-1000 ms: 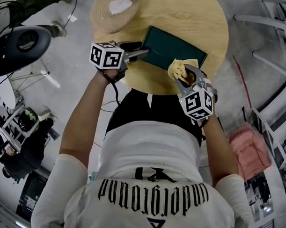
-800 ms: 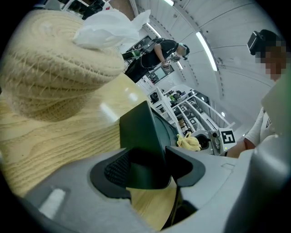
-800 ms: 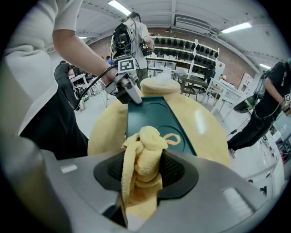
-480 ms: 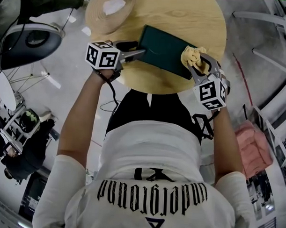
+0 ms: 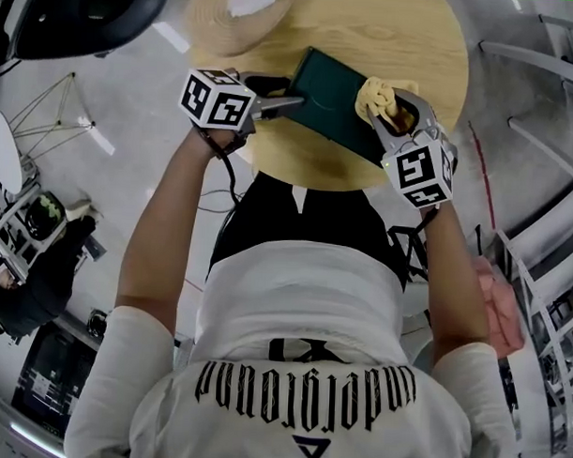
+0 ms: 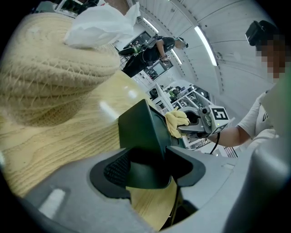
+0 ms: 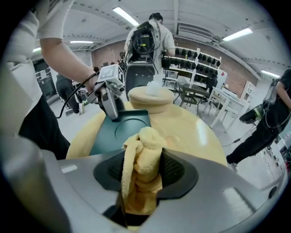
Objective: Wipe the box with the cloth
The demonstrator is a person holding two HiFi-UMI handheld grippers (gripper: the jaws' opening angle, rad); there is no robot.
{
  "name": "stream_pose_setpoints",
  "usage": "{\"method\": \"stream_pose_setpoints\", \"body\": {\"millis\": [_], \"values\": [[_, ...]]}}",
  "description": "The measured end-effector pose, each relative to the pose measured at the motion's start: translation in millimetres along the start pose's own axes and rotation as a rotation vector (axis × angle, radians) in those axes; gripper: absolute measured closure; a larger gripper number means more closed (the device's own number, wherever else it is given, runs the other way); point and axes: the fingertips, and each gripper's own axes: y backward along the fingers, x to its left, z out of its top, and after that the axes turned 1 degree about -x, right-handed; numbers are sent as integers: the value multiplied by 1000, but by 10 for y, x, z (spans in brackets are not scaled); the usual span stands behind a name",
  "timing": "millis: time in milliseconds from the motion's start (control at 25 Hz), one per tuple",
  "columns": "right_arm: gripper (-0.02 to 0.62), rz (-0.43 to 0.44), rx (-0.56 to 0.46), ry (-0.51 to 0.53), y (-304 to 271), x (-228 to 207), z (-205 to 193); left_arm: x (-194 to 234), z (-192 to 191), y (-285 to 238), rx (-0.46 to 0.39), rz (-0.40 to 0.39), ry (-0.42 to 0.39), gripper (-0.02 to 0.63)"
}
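A flat dark green box lies on the round wooden table. My left gripper is shut on the box's left edge; the left gripper view has that box clamped between the jaws. Bunched yellow cloth rests against the box's right end, with my right gripper shut on it. From the right gripper view the cloth fills the jaws, the box lies just ahead, and the left gripper holds its far edge.
A woven straw hat with white paper in it sits at the table's far left, close to the box. Chairs and racks stand to the right, equipment on the floor to the left. People stand beyond the table.
My right gripper has swept the cloth from the box's near right edge rightward and then up onto the box's right end. The left gripper stays clamped; the box has turned slightly.
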Motion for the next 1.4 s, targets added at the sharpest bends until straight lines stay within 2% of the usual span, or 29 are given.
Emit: {"method": "stream_pose_setpoints", "body": {"millis": [320,480,720,1040,1240,1400], "values": [[436,113,-57,143,-666,264,820,15,-39,35,15,6,2,348],[436,138,-60,162,-700,335,924,-19,-35,36,-4,13,8,348],[439,147,-37,138,-553,527,722,-6,-23,67,-20,25,11,348],[445,66,69,83,-23,634,-26,-50,-74,26,-30,22,11,348],[446,-55,155,13,333,673,-469,-32,-60,49,-16,23,-14,348],[453,-153,163,-29,659,743,-576,-16,-83,71,-38,49,-15,348]]}}
